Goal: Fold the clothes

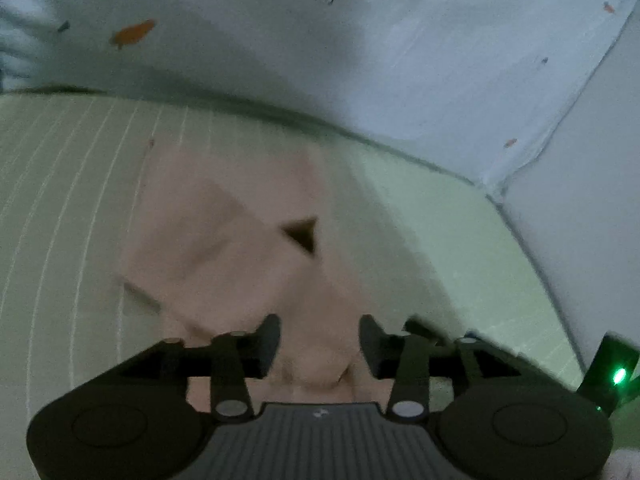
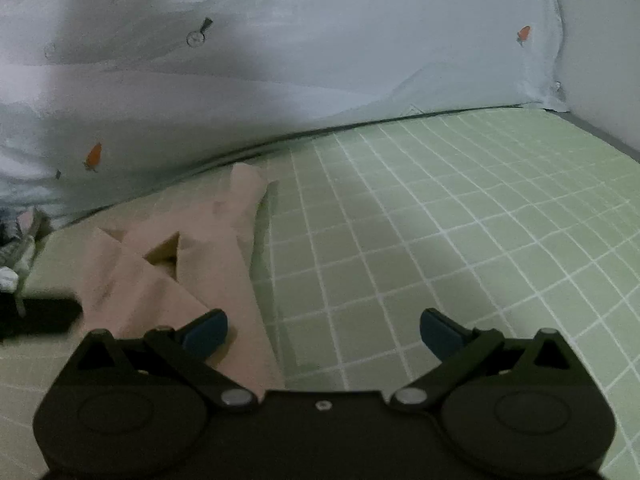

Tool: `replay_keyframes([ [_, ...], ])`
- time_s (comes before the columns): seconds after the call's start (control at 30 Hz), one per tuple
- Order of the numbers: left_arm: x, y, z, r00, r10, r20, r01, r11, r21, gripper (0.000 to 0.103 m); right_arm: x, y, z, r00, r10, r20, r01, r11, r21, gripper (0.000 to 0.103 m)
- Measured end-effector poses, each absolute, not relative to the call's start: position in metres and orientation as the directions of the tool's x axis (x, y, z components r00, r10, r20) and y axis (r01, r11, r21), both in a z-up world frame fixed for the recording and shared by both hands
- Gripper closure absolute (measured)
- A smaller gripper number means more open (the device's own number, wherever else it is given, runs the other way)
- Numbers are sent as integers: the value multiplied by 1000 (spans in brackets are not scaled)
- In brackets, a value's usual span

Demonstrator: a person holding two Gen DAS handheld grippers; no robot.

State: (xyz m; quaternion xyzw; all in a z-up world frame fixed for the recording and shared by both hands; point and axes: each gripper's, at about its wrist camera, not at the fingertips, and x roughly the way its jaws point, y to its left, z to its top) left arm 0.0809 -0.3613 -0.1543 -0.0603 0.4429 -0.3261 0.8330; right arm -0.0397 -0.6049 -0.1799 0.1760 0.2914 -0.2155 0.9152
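Observation:
A pale pink garment (image 1: pixel 224 240) lies crumpled on the green checked sheet (image 1: pixel 60 200), its long parts crossing over each other. In the left wrist view my left gripper (image 1: pixel 320 344) hangs just above the garment's near end, jaws apart, with pink cloth visible in the gap and neither pad pressing on it. In the right wrist view the garment (image 2: pixel 160 280) lies to the left. My right gripper (image 2: pixel 324 332) stands wide open over the sheet (image 2: pixel 440 220), its left blue fingertip (image 2: pixel 208 332) above the garment's edge and nothing between the pads.
A light blue quilt with carrot prints (image 2: pixel 280 60) is piled along the far edge of the bed. A pale wall (image 1: pixel 580 200) closes the right side. A dark object (image 2: pixel 40 316) and patterned fabric (image 2: pixel 16 248) sit at the far left. A green light (image 1: pixel 618 376) glows at the right.

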Motion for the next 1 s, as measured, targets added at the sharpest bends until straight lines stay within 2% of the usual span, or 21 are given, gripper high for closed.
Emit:
replay_keyframes([
  [0.03, 79, -358, -156, 396, -584, -709, 486, 788, -378, 42, -41, -606, -178, 745, -282, -605, 487, 849, 204, 0],
  [0.07, 77, -354, -158, 400, -568, -719, 481, 798, -364, 40, -41, -605, -177, 753, -266, -602, 471, 857, 210, 0],
  [0.2, 80, -339, -169, 412, -497, -764, 419, 848, -326, 39, -31, -596, -175, 771, -206, -602, 398, 894, 205, 0],
  [0.43, 89, -325, -185, 414, -399, -818, 351, 899, -262, 31, -1, -567, -180, 767, -135, -628, 268, 955, 123, 0],
  [0.67, 97, -316, -200, 395, -361, -845, 326, 915, -239, 30, 26, -555, -186, 744, -165, -647, 259, 965, 51, 1],
  [0.7, 98, -316, -202, 396, -360, -845, 330, 914, -235, 28, 28, -555, -187, 741, -166, -650, 264, 963, 55, 3],
  [0.77, 101, -317, -204, 391, -356, -849, 340, 913, -227, 27, 32, -556, -188, 736, -170, -655, 270, 961, 54, 16],
  [0.9, 106, -321, -205, 391, -356, -849, 349, 911, -221, 24, 36, -555, -189, 735, -176, -655, 258, 966, 30, 28],
  [0.97, 107, -323, -205, 394, -354, -848, 350, 911, -217, 23, 37, -551, -188, 740, -170, -650, 229, 973, 6, 45],
  [1.0, 108, -324, -205, 395, -353, -848, 352, 911, -215, 22, 37, -548, -189, 741, -165, -651, 212, 977, -6, 48],
])
